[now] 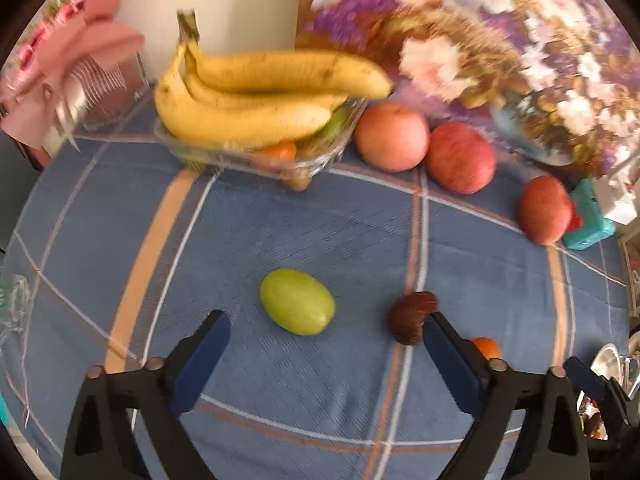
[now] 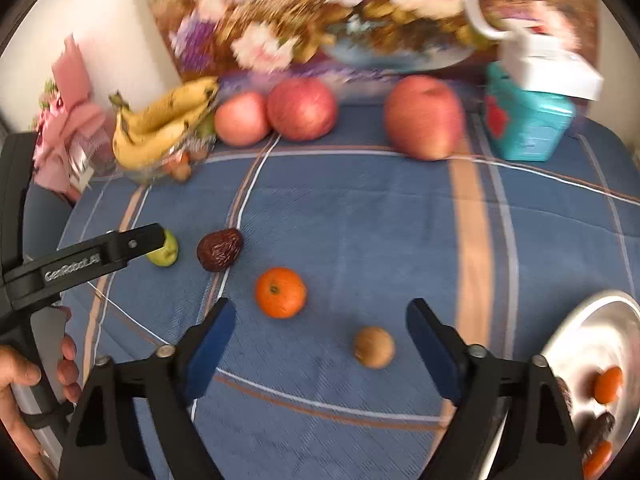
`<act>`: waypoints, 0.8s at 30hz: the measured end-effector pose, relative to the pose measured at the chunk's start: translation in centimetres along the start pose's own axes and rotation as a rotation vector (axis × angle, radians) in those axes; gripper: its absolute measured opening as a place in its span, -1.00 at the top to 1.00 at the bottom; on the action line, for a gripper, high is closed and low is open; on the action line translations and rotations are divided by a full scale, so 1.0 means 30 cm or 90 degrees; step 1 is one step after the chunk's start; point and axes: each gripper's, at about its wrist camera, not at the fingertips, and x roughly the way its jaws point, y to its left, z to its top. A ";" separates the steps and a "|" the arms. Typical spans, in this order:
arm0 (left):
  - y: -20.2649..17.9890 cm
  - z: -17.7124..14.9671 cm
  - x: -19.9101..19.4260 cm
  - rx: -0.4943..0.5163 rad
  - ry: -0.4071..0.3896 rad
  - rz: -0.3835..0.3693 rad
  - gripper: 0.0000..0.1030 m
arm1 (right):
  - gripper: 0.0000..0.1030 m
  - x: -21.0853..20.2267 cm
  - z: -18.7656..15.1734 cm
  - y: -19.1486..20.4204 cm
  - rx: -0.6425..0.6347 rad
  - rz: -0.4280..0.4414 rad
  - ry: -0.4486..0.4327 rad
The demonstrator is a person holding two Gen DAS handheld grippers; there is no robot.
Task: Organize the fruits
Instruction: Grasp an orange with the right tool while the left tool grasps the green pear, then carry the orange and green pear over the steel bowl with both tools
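Observation:
A green grape (image 1: 297, 301) lies on the blue cloth just ahead of my left gripper (image 1: 326, 330), which is open and empty. A dark red date (image 1: 412, 316) touches the tip of its right finger. My right gripper (image 2: 320, 320) is open over the cloth, with a small orange (image 2: 281, 292) and a brown longan (image 2: 374, 347) lying between and ahead of its fingers. In the right wrist view the date (image 2: 220, 249) and the grape (image 2: 164, 250) sit to the left, the grape partly hidden behind the left gripper's finger. Bananas (image 1: 256, 100) rest on a glass bowl (image 1: 256, 156).
Three red apples (image 1: 391, 136) (image 1: 460, 157) (image 1: 545, 210) line the back by a floral picture (image 1: 500, 40). A teal box (image 2: 526, 120) stands at the back right. A metal plate (image 2: 592, 336) with small oranges and dates sits at the right edge. A hand (image 2: 24, 384) holds the left gripper.

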 end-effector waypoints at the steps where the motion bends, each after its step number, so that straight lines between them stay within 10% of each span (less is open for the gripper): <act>1: 0.015 0.005 0.031 -0.006 0.014 -0.001 -0.74 | -0.61 0.028 0.008 0.015 -0.007 -0.002 0.007; 14: 0.095 0.018 0.150 -0.074 0.039 -0.053 0.00 | 0.10 0.181 0.023 0.106 -0.058 0.004 0.047; 24: 0.099 -0.058 0.093 -0.111 0.032 -0.046 0.01 | 0.28 0.138 0.008 0.096 -0.042 0.012 0.047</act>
